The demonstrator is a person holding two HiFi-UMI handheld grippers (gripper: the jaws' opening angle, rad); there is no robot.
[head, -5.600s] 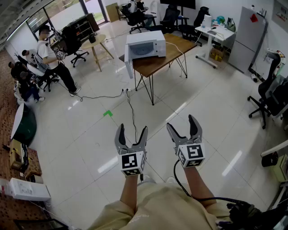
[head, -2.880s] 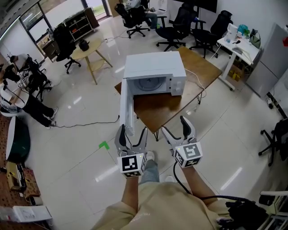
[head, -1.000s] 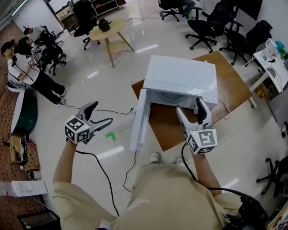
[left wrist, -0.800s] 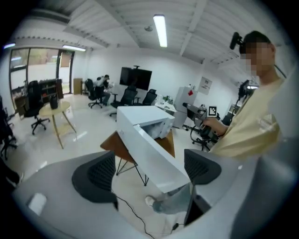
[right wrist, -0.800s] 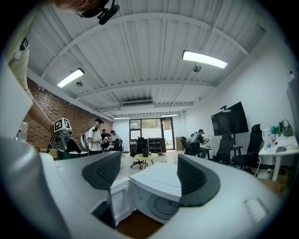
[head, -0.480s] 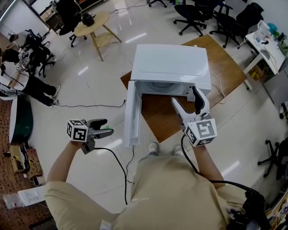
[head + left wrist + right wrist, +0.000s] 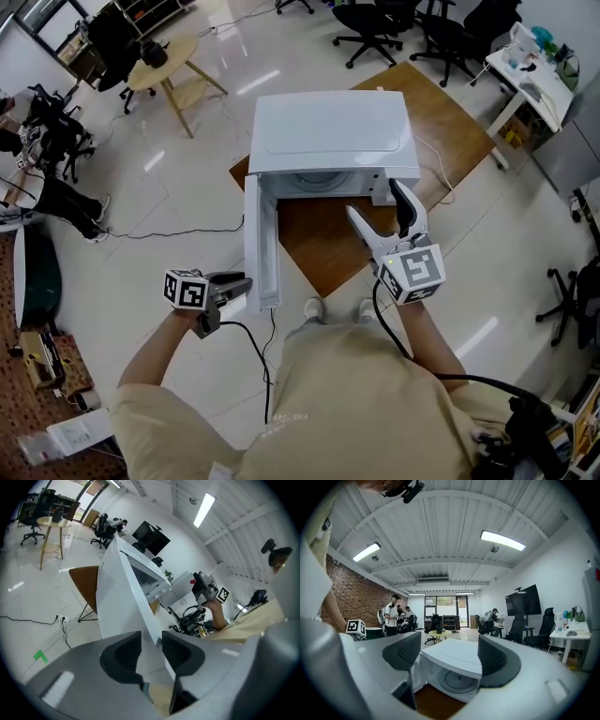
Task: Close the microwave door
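Head view: where's the microwave door?
Swung wide open at the left of the white microwave, which sits on a brown table. The door's free edge points toward the person.
And the left gripper?
Low at that free edge. Its own view shows the jaws closing on the edge, with the white panel filling the gap between the pads.
The right gripper?
Held in front of the open cavity, above the table, jaws spread wide and empty. Through the gap, the right gripper view shows the glass turntable inside.
Anything else around?
Office chairs and a round wooden side table on the glossy floor beyond
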